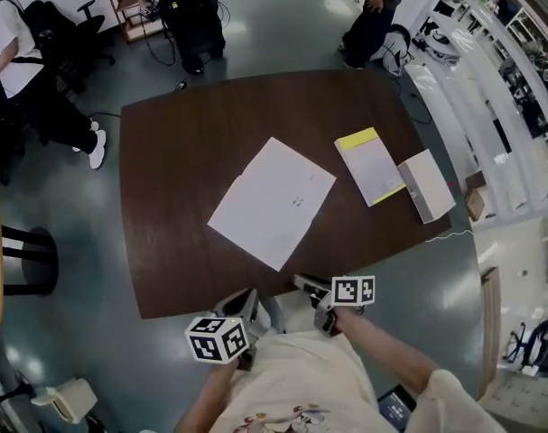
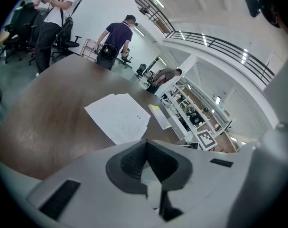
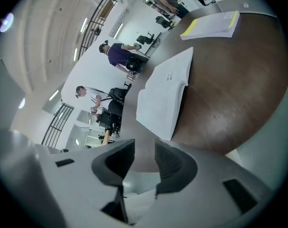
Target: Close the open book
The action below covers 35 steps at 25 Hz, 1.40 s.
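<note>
The open book (image 1: 272, 202) lies flat on the dark table (image 1: 165, 242), pages up, out ahead of both of your grippers and touching neither. Its near corner points back toward you and sits between the two sets of jaws, closer to your right gripper (image 1: 306, 285) than to your left gripper (image 1: 243, 305). Both grippers hover at the table's near edge, angled down toward the book.

In the left gripper view, the book shows beyond the tips and a little to the left of the line they point along. That gripper's jaws are clenched together, pad against pad, with nothing caught between them.

In the right gripper view, the book lies beyond the tips and slightly off to the right, its spine fold running away from you. Your right gripper's jaws stand partly apart, a narrow gap between the ribbed pads (image 3: 170, 158). The gap is empty, and the pads touch nothing.
</note>
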Available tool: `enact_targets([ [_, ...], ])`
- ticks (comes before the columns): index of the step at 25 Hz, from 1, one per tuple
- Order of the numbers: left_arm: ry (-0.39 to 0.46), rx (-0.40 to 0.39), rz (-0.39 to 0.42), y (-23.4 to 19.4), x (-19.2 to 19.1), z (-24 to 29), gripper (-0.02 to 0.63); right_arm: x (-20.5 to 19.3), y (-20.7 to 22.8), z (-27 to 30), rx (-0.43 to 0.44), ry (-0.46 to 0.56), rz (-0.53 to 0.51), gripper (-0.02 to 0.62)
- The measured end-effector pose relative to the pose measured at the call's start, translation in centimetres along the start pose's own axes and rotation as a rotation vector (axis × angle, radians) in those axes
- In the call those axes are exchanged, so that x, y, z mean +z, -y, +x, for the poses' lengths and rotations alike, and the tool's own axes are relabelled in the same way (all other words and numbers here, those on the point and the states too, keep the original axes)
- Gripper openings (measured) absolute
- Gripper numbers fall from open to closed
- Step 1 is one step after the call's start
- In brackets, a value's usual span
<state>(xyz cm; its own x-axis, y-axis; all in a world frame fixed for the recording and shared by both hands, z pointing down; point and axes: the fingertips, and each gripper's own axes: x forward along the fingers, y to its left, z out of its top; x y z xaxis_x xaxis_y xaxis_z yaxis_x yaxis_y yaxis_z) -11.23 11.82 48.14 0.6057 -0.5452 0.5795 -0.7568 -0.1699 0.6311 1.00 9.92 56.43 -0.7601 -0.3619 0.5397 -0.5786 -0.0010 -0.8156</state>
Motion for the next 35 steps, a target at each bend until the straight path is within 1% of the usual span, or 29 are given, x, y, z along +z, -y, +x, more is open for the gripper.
enact_targets([
  [3, -0.023, 0.020, 0.001, -1.2, 0.2, 1.7, 0.006, 0.8, 1.7, 2.1, -0.021, -0.018, 0.046, 0.133],
  [6, -0.047, 0.041, -0.018, -2.0, 0.2, 2.8, 0.006, 1.6, 2.9, 3.5, -0.044, -0.036, 0.076, 0.147],
  [11, -0.077, 0.070, -0.048, -3.4, -0.1, 4.3, 0.006, 2.9, 4.6, 5.6, -0.052, -0.019, 0.186, 0.161],
  [15, -0.075, 0.085, -0.061, -4.1, -0.2, 4.8, 0.006, 2.9, 6.1, 6.8, -0.096, -0.024, 0.219, 0.166],
  [19, -0.069, 0.101, -0.076, -5.0, 0.2, 4.7, 0.006, 3.0, 6.7, 7.9, -0.128, -0.023, 0.245, 0.166],
  [22, -0.071, 0.107, -0.081, -5.4, 0.1, 4.8, 0.006, 3.1, 7.5, 8.5, -0.162, -0.008, 0.267, 0.168],
  [24, -0.073, 0.109, -0.085, -5.8, -0.1, 4.5, 0.006, 3.0, 7.6, 8.8, -0.173, 0.009, 0.285, 0.145],
  [28, -0.075, 0.116, -0.087, -6.6, -0.3, 4.3, 0.006, 2.9, 7.6, 9.3, -0.173, 0.018, 0.300, 0.140],
  [30, -0.076, 0.115, -0.084, -6.4, -0.4, 4.6, 0.006, 3.0, 8.2, 9.0, -0.191, 0.026, 0.319, 0.129],
  [33, -0.083, 0.107, -0.073, -6.1, -0.4, 4.7, 0.006, 2.7, 9.0, 8.6, -0.239, 0.031, 0.301, 0.052],
  [35, -0.085, 0.101, -0.062, -6.0, -0.3, 4.6, 0.006, 2.5, 8.8, 8.6, -0.238, 0.029, 0.283, 0.039],
])
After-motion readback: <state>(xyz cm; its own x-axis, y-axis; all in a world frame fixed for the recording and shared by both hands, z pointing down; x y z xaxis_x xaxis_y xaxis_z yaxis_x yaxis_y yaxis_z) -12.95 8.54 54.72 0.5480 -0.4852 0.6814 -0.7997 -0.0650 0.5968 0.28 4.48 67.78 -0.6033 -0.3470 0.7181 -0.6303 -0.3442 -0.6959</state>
